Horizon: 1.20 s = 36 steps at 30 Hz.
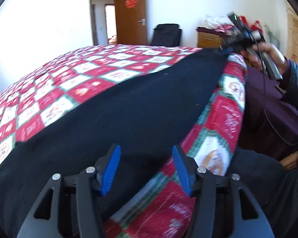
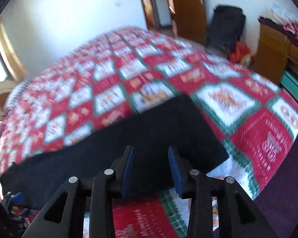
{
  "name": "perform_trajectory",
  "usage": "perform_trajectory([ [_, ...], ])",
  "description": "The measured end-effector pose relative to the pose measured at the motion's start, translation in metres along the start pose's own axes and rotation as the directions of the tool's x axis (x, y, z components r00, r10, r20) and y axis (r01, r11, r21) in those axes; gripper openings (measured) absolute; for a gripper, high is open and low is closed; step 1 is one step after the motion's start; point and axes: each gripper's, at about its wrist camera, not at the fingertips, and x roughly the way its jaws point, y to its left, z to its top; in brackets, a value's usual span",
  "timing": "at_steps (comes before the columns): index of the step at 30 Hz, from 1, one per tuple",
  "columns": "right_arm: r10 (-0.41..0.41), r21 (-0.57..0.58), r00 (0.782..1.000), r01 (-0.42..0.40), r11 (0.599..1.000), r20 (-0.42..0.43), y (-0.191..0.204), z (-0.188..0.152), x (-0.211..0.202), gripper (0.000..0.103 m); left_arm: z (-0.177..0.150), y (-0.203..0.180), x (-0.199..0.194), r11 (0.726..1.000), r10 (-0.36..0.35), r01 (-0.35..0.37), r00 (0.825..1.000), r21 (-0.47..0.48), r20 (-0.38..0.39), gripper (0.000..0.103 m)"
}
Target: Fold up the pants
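Black pants (image 1: 117, 107) lie flat on quilt (image 1: 73, 83). L gripper (image 1: 147, 154) jaws apart, empty, over pants edge. R gripper (image 2: 150, 156) jaws apart too, nothing between.

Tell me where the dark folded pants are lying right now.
The dark folded pants lie as a long strip on the red, white and green patterned quilt, along the bed's near edge in both wrist views.

This is a bedroom in a home. A bed (image 1: 85, 83) under a red, white and green patchwork quilt (image 2: 129, 83) fills the space ahead of the tool. Beyond it stand white walls, an open wooden door (image 1: 132, 11) with a red paper decoration, a dark chair (image 1: 166, 34) and, to the right, a wooden dresser (image 2: 272, 45) piled with clutter.
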Motion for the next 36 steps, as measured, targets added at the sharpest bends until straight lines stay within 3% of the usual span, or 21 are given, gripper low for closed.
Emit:
perform_trajectory([
  [4,-0.039,-0.019,0.998,0.040,0.999,0.039,0.014,-0.002,-0.011,0.038,-0.011,0.028,-0.020,0.996,0.072,-0.071,0.997,-0.058,0.018,0.061],
  [8,0.093,-0.080,0.994,-0.087,0.993,0.066,0.062,0.004,-0.023,0.038,-0.024,0.059,-0.036,0.981,0.162,-0.160,0.987,-0.106,0.011,0.063],
  [10,0.193,-0.135,0.981,-0.187,0.973,0.034,0.103,0.005,-0.021,0.038,-0.033,0.076,-0.043,0.972,0.189,-0.187,0.982,-0.140,0.005,0.063],
  [13,0.373,-0.178,0.924,-0.382,0.907,-0.082,0.182,0.001,-0.003,0.038,-0.048,0.089,-0.044,0.966,0.200,-0.201,0.980,-0.165,-0.021,0.064],
  [15,0.432,-0.203,0.889,-0.456,0.866,-0.154,0.232,-0.007,0.010,0.038,-0.059,0.090,-0.044,0.969,0.192,-0.193,0.981,-0.157,-0.019,0.065],
  [21,0.495,-0.250,0.783,-0.601,0.759,-0.376,0.381,-0.046,0.050,0.038,-0.063,0.081,-0.048,0.966,0.226,-0.222,0.974,-0.133,0.013,0.071],
  [25,0.467,-0.263,0.760,-0.614,0.744,-0.451,0.448,-0.062,0.079,0.038,-0.063,0.094,-0.068,0.958,0.259,-0.247,0.964,-0.149,0.068,0.071],
  [29,0.474,-0.176,0.699,-0.641,0.747,-0.536,0.477,-0.073,0.109,0.038,-0.073,0.118,-0.082,0.938,0.289,-0.266,0.954,-0.222,0.079,0.076],
  [31,0.463,-0.162,0.682,-0.642,0.749,-0.566,0.487,-0.080,0.117,0.038,-0.078,0.130,-0.082,0.927,0.298,-0.272,0.952,-0.258,0.067,0.076],
  [32,0.455,-0.163,0.682,-0.639,0.752,-0.572,0.487,-0.082,0.119,0.033,-0.082,0.135,-0.081,0.922,0.305,-0.280,0.951,-0.268,0.055,0.076],
  [33,0.452,-0.164,0.677,-0.641,0.750,-0.581,0.489,-0.085,0.120,0.020,-0.084,0.137,-0.079,0.918,0.309,-0.285,0.950,-0.275,0.046,0.076],
  [36,0.460,-0.179,0.689,-0.643,0.745,-0.560,0.491,-0.085,0.111,0.006,-0.091,0.146,-0.078,0.908,0.314,-0.287,0.948,-0.304,0.042,0.076],
])
